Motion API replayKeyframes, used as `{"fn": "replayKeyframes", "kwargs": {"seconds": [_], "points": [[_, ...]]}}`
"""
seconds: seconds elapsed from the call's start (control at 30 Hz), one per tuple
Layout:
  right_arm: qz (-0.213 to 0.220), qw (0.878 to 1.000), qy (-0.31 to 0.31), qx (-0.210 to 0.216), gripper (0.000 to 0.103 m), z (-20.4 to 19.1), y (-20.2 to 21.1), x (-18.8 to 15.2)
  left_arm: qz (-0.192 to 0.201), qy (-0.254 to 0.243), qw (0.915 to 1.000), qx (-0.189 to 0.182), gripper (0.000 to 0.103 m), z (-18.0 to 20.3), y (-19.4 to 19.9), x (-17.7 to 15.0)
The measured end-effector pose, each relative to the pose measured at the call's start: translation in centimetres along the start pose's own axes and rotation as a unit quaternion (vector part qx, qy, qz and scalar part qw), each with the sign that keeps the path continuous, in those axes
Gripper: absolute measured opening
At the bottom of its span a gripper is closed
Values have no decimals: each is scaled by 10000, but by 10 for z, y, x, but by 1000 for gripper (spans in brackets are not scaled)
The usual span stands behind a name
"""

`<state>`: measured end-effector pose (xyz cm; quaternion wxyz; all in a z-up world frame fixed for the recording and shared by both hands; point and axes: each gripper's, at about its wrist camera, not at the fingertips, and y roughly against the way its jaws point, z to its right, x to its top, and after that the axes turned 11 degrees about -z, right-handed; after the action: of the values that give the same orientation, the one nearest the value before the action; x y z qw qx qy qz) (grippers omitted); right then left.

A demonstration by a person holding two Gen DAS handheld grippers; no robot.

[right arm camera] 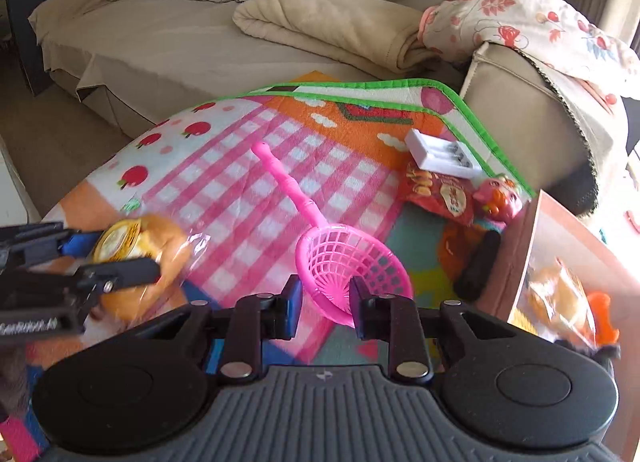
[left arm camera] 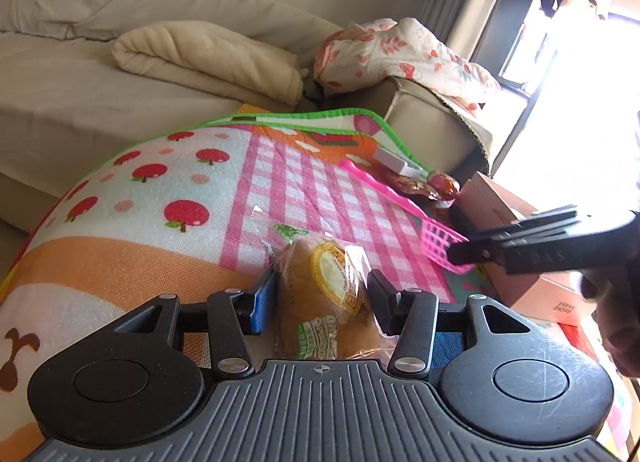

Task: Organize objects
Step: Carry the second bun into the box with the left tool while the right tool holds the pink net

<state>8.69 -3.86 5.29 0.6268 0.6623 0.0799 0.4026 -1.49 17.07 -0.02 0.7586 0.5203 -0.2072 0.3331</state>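
Observation:
My left gripper (left arm camera: 320,294) is shut on a wrapped bun (left arm camera: 324,286) in clear plastic, held just above the play mat (left arm camera: 160,262). In the right wrist view that bun (right arm camera: 160,238) and the left gripper (right arm camera: 116,256) show at the left edge. My right gripper (right arm camera: 326,310) is shut on the basket end of a pink plastic scoop (right arm camera: 344,258), whose handle (right arm camera: 280,178) lies away from me across the checked mat. In the left wrist view, the right gripper (left arm camera: 460,256) reaches in from the right onto the pink scoop (left arm camera: 436,242).
A white battery charger (right arm camera: 440,156), a red snack packet (right arm camera: 444,198), a pink pig toy (right arm camera: 500,198) and a black cylinder (right arm camera: 478,266) lie at the mat's right. A brown box (right arm camera: 516,262) with another bun stands at the right edge. A beige sofa (right arm camera: 160,34) with a folded blanket (right arm camera: 340,18) lies beyond.

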Motion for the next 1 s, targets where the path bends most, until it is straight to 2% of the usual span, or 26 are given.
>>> {"fn": "replayKeyframes", "kwargs": {"seconds": [0.03, 0.1, 0.17, 0.2, 0.3, 0.47, 0.57, 0.7, 0.8, 0.9, 0.93, 1.0], "points": [[-72, 9999, 36, 122, 26, -2, 7, -10, 0, 0, 10000, 0, 54, 0, 0, 0], [-52, 9987, 104, 500, 41, -3, 22, -26, -2, 14, 10000, -8, 54, -1, 0, 0], [238, 9977, 232, 593, 79, -6, 40, -40, -2, 18, 10000, -9, 54, -1, 0, 0], [411, 9971, 347, 544, 85, -9, 47, -44, -2, 17, 10000, -9, 54, -1, 0, 1], [624, 9957, 657, 209, 92, -14, 53, -46, -4, 21, 10000, -16, 54, -1, 0, 1], [447, 9942, 962, -159, 97, -11, 25, -20, -1, 68, 10000, -62, 54, -3, 0, 1], [236, 9946, 985, -245, 98, -4, 2, 4, 0, 96, 9999, -90, 54, -4, 1, 1], [-362, 9959, 815, 180, 98, 8, -29, 29, 2, 144, 9998, -132, 54, -5, 1, 1], [-661, 9946, 755, 246, 98, 7, -45, 31, 2, 157, 9998, -145, 54, -6, 1, 1], [-629, 9954, 637, 350, 79, 4, -43, 22, 1, 153, 9998, -139, 54, -5, 1, 0], [-639, 9953, 591, 428, 63, 4, -39, 18, 0, 148, 9998, -133, 54, -5, 1, 0], [-571, 9961, 540, 400, 51, 3, -28, 8, -8, 114, 9999, -94, 54, -4, 1, 0]]}}
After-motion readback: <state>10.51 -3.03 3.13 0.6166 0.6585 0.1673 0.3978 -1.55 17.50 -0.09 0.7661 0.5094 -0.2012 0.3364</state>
